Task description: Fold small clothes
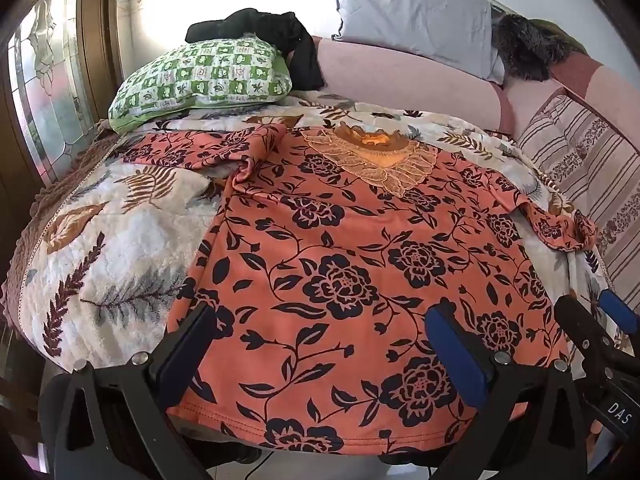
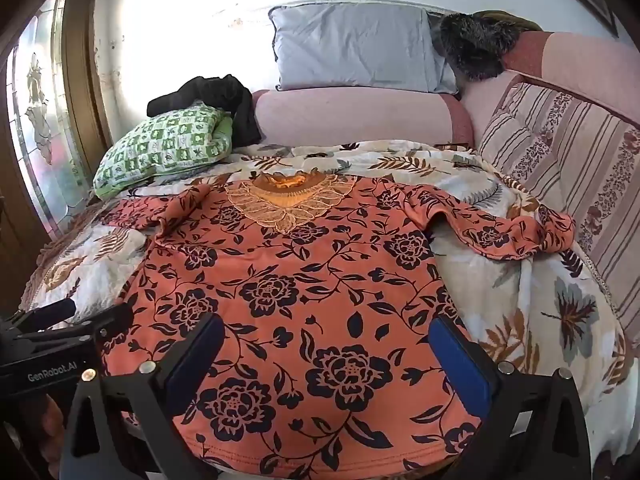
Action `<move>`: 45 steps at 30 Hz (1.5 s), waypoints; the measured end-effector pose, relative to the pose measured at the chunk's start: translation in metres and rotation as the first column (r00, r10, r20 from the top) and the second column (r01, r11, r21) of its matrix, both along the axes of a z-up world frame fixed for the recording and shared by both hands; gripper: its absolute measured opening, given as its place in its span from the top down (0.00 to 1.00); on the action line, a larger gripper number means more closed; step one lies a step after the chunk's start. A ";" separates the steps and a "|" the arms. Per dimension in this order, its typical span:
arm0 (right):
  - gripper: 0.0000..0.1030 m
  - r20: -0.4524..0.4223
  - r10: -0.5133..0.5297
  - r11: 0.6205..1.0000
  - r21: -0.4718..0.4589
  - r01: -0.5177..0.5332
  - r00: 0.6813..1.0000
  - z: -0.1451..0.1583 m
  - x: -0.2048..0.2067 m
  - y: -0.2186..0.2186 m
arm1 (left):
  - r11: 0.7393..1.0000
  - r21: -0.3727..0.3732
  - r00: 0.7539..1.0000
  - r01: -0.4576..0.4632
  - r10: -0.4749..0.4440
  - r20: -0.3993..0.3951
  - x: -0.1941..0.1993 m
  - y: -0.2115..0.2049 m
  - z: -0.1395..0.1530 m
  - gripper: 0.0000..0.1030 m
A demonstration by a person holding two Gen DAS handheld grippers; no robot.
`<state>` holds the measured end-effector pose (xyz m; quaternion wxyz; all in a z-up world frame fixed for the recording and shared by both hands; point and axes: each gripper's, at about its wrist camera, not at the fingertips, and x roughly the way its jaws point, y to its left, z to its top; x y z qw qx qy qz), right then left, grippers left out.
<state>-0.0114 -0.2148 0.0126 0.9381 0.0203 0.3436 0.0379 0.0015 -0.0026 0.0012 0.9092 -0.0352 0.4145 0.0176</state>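
An orange shirt (image 1: pixel 340 248) (image 2: pixel 288 280) with dark flowers lies face up on the leaf-print quilt (image 1: pixel 100 240), its hem towards me and its lace collar (image 1: pixel 376 156) at the far end. One sleeve (image 1: pixel 208 148) is bunched at the left, and the other sleeve (image 2: pixel 500 228) trails to the right. My left gripper (image 1: pixel 320 336) hangs open just above the hem's left part, nothing between its fingers. My right gripper (image 2: pixel 326 344) hangs open over the hem's right part, also empty. Each shows at the edge of the other's view: right gripper (image 1: pixel 598 314), left gripper (image 2: pixel 86 314).
A green checked pillow (image 1: pixel 200 76) with a black garment (image 1: pixel 264 28) on it lies at the back left. A grey pillow (image 2: pixel 360 44) leans on the pink backrest. A striped cushion (image 2: pixel 560 168) lines the right side. A glazed door (image 1: pixel 36 100) stands at the left.
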 end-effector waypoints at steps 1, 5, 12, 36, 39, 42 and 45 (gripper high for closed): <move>0.00 -0.004 -0.001 1.000 0.003 0.001 1.000 0.000 0.001 0.000 | 1.000 -0.024 1.000 -0.009 0.009 0.001 0.000 0.004 -0.005 0.00; 0.00 0.016 -0.012 1.000 0.011 0.012 1.000 0.000 -0.002 -0.004 | 0.999 -0.026 1.000 -0.020 0.021 0.011 -0.001 0.005 -0.005 0.00; 0.00 0.034 -0.018 1.000 0.009 0.018 0.999 0.001 -0.003 -0.003 | 1.000 -0.010 1.000 -0.019 0.019 0.008 -0.001 0.002 -0.006 0.00; 0.00 0.057 -0.024 1.000 -0.004 0.024 0.998 0.003 -0.004 -0.005 | 1.000 -0.002 1.000 -0.017 0.017 0.014 -0.002 0.004 -0.003 0.00; 0.00 0.052 -0.023 1.000 -0.006 0.023 0.998 0.002 -0.003 -0.004 | 1.000 -0.004 1.000 -0.016 0.016 0.016 -0.002 0.004 -0.002 0.00; 0.00 0.051 -0.023 1.000 -0.006 0.023 0.998 0.002 -0.003 -0.004 | 1.000 -0.002 1.000 -0.016 0.016 0.019 -0.003 0.004 -0.001 0.00; 0.00 0.053 -0.022 1.000 -0.008 0.022 0.998 0.002 -0.003 -0.003 | 1.000 -0.002 1.000 -0.015 0.015 0.019 -0.003 0.004 -0.001 0.00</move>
